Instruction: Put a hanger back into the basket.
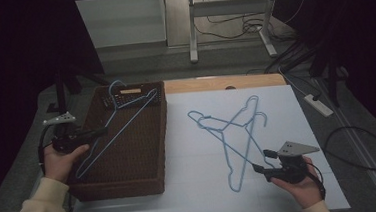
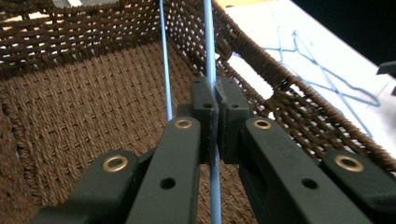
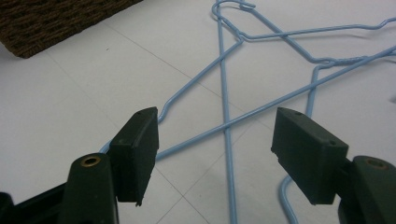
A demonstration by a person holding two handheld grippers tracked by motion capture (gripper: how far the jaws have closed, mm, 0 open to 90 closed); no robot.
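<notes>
left gripper (image 2: 212,107) clamps hanger (image 2: 209,42) w/in basket (image 2: 84,107).

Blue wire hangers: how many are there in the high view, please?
3. One hanger is over the basket, clamped in the left gripper. Two crossed hangers lie on the white table, before the open right gripper.

Rough woven wicker basket (image 1: 154,138); smooth, seemingly coated wire hangers (image 1: 238,132)

Basket wall (image 1: 164,137) divides hanger pile (image 1: 235,132) from basket.
</notes>
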